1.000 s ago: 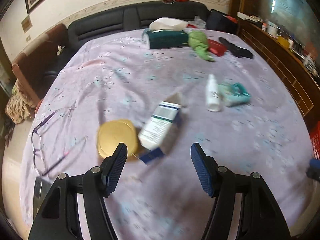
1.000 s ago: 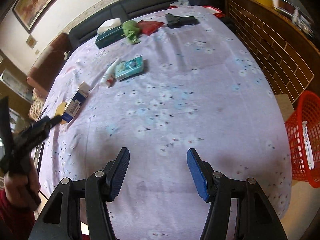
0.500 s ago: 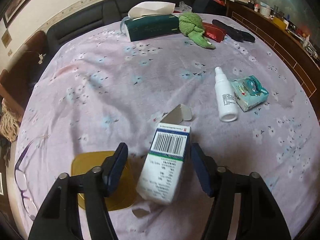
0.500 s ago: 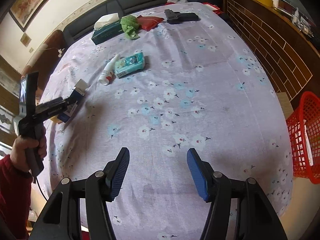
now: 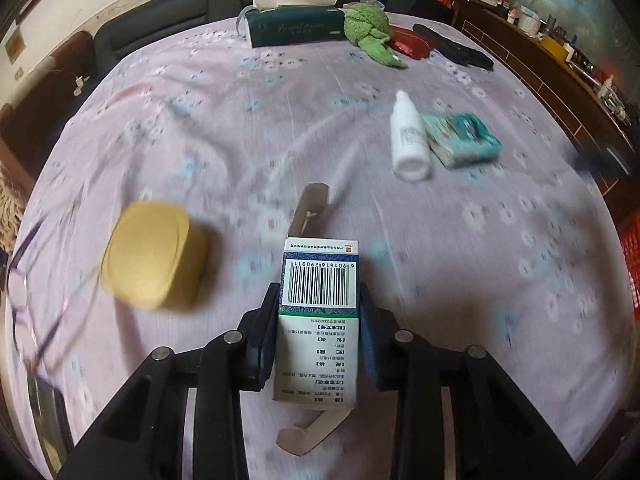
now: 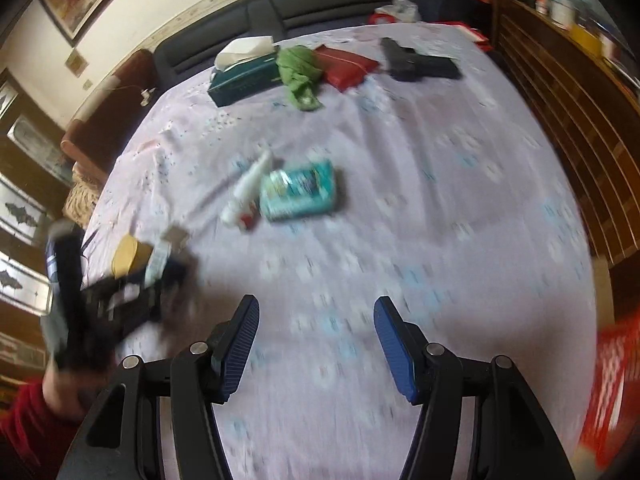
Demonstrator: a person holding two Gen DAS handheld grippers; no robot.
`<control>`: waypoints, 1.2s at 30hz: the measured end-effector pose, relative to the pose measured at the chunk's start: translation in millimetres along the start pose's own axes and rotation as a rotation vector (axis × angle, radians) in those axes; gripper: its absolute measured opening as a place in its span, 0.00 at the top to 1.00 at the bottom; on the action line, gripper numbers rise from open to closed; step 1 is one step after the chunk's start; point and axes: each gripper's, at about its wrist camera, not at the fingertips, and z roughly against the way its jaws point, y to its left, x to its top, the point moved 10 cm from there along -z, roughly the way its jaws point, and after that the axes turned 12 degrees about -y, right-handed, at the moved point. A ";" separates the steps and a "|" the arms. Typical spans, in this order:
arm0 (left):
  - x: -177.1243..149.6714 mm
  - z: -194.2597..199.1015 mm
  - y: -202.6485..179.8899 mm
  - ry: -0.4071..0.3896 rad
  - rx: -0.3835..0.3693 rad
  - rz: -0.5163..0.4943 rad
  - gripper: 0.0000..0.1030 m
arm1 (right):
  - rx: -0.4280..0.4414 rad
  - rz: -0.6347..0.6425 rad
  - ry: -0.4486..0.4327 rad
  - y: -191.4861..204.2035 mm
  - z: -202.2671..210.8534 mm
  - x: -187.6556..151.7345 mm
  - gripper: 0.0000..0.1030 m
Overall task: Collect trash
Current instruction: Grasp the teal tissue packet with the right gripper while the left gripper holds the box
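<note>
Cardboard box (image 5: pixel 319 320) between closing gripper (image 5: pixel 319 334) pads

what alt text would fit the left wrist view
The left claw is closing on a white carton with a barcode, both flaps open, above a floral tablecloth. Nearby are a yellow tub and a white bottle.

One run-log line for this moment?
left gripper: closing on box | right gripper: open, empty | bottle, packet: on table | bin: right edge
</note>
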 end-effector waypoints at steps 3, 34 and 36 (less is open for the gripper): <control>-16.6 13.4 -2.7 0.012 0.000 0.020 0.67 | 0.041 0.054 0.005 12.0 -35.7 25.7 0.45; -47.7 29.0 0.3 -0.028 0.110 0.103 0.68 | 0.008 0.299 0.055 31.9 -91.9 -8.2 0.75; -50.5 33.3 -5.3 -0.028 0.093 0.101 0.68 | 0.012 0.276 0.050 31.7 -79.9 -11.6 0.79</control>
